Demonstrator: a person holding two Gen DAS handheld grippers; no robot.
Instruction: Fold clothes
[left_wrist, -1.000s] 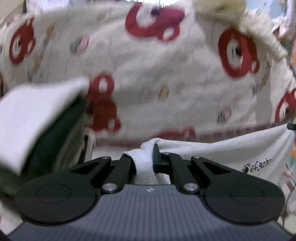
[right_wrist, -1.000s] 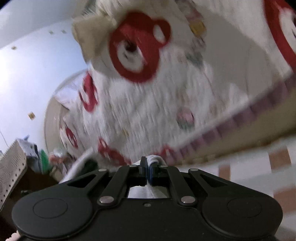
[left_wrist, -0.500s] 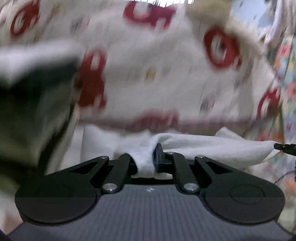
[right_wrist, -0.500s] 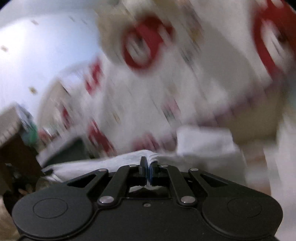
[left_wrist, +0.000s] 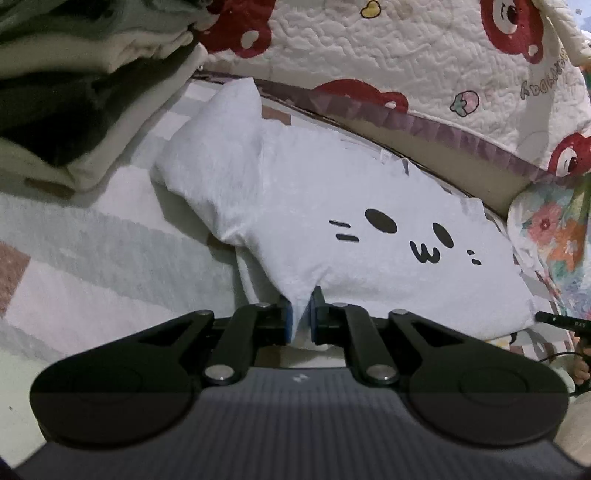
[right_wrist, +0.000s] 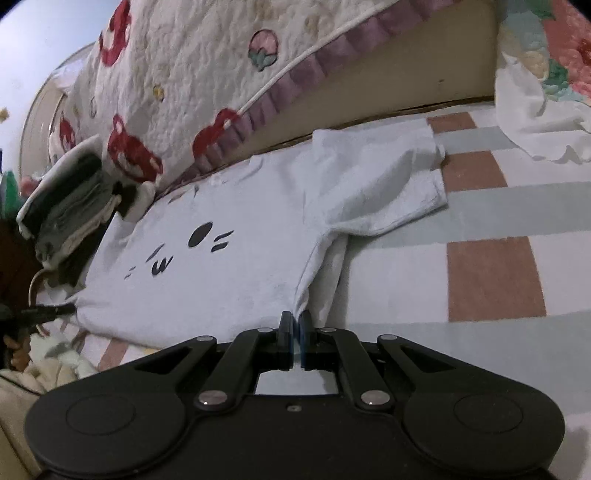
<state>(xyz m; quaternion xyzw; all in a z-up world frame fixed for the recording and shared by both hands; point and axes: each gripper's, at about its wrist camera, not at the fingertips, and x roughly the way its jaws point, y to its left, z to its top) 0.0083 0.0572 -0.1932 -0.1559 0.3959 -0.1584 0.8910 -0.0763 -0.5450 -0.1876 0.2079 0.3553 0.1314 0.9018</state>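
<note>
A white T-shirt (left_wrist: 332, 206) with a black cat-face print lies spread flat on the checked bed sheet, print up; it also shows in the right wrist view (right_wrist: 236, 258). My left gripper (left_wrist: 300, 314) is shut on the shirt's near edge. My right gripper (right_wrist: 295, 328) is shut on the near edge at the other side. One short sleeve (left_wrist: 218, 155) lies out to the left, the other (right_wrist: 388, 184) to the right.
A stack of folded clothes (left_wrist: 74, 92) sits at the left of the shirt, also in the right wrist view (right_wrist: 70, 206). A quilted bear-print blanket (left_wrist: 406, 55) rises behind the shirt. A floral cloth (right_wrist: 546, 74) lies at the right. The checked sheet (right_wrist: 495, 280) extends to the right.
Both grippers have swung down with the shirt. It was held bunched in the air before; now it lies spread flat on the sheet, still gripped at the near edge.
</note>
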